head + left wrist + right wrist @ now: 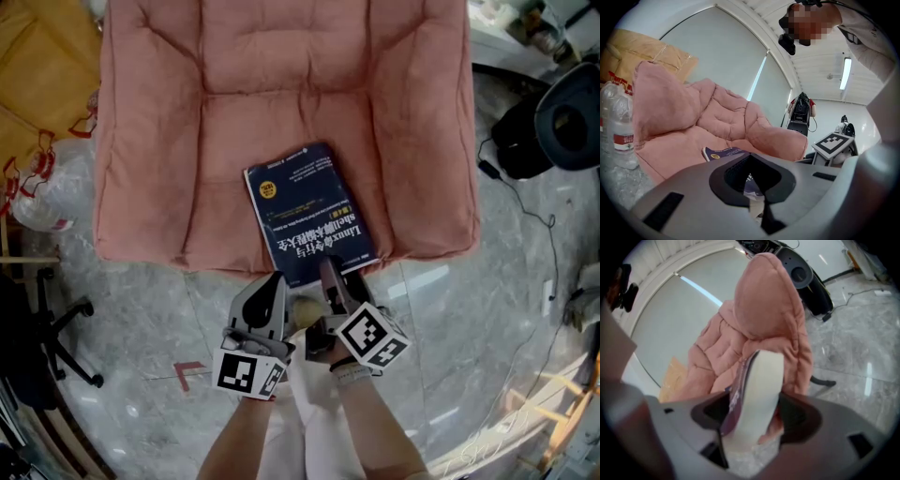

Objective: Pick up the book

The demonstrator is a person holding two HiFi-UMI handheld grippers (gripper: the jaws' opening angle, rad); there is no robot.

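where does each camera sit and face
head view: on the head, steeply down at book on pink cushion; left gripper, right gripper, forearms show
left gripper view: on left gripper, across the cushion; own jaws, a sleeve
right gripper view: on right gripper, along the book between own jaws
all share book, cushion

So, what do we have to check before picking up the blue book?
1. The book is on the pink cushion, with its near end just past the front edge, where it can be reached: ok.
2. The right gripper has its jaws wide apart: ok.
3. The book's thick page edge stands between those jaws: ok.
4. The jaws are pressing on the book: not ok, a dark gap shows on the cover side.
5. The left gripper, jaws together, sits by the book's near corner. Whether it touches the book: cannot tell.
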